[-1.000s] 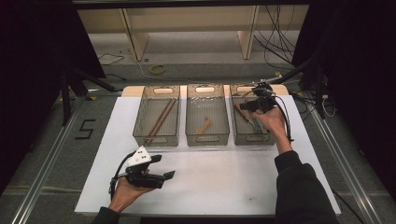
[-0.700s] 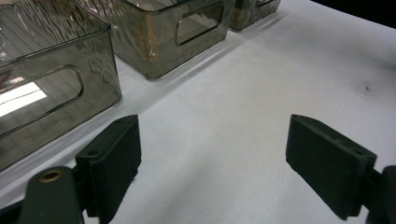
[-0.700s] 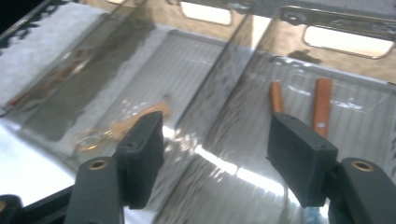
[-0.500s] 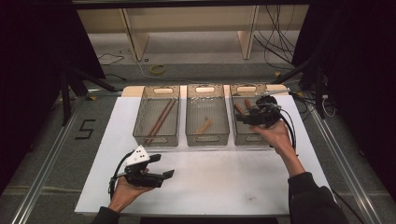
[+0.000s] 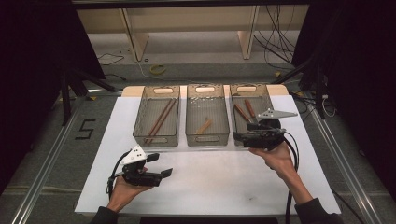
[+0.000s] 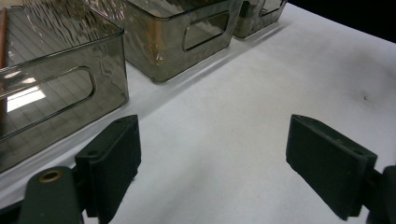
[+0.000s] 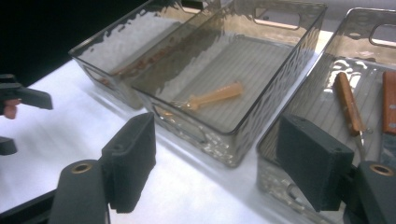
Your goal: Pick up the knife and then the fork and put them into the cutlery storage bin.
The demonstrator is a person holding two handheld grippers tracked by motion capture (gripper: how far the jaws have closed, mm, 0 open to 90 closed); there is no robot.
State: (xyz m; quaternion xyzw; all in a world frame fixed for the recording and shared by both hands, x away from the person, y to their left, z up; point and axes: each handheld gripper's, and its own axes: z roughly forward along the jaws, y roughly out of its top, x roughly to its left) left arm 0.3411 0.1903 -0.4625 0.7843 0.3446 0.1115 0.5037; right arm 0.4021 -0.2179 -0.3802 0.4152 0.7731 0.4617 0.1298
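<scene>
- High view is showing the right gripper [image 5: 243, 136] hovering at the near end of the right bin [image 5: 239, 129], the person's right hand [image 5: 275, 156] gripping it from below with the forearm angling in from the lower right.
- Its jaws have just been opening; in the right gripper view they are standing wide apart with nothing between them, framing the middle bin [image 7: 243, 121] and its short wooden piece [image 7: 215, 96].
- Two wooden-handled knives [image 5: 246, 110] are lying inside the right bin, apart from the gripper.
- Left gripper [image 5: 161, 175] is resting low over the white table sheet [image 5: 210, 186], cradled in the left hand [image 5: 126, 189], pointing rightward.
- Its jaws are also gaping wide, holding nothing.
- Chopsticks [image 5: 159, 121] are lying in the left bin [image 5: 140, 126].
</scene>
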